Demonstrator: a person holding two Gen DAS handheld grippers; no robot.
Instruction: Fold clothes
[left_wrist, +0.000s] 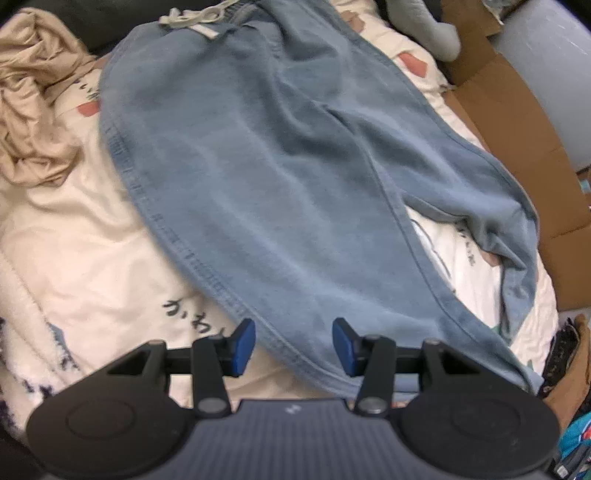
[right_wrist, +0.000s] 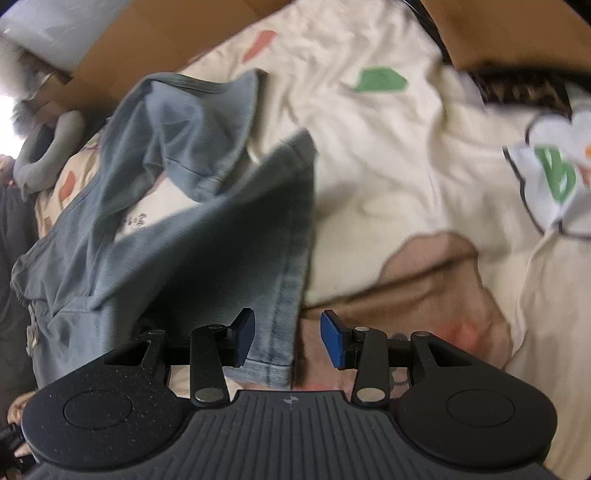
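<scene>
A pair of light blue denim trousers (left_wrist: 280, 177) lies spread on a cream printed blanket (left_wrist: 85, 258), waistband and drawstring at the far end. My left gripper (left_wrist: 293, 345) is open, its blue pads just above the trousers' near side seam. In the right wrist view the trousers (right_wrist: 207, 251) lie to the left, one leg folded and crumpled at the far end. My right gripper (right_wrist: 288, 338) is open, with a leg hem lying between its pads; the pads do not press the cloth.
A crumpled beige garment (left_wrist: 37, 99) lies at the far left of the blanket. Brown cardboard boxes (left_wrist: 517, 122) stand along the right side. A white printed cloth (right_wrist: 554, 162) and a pinkish-beige garment (right_wrist: 424, 291) lie to the right on the blanket (right_wrist: 388, 147).
</scene>
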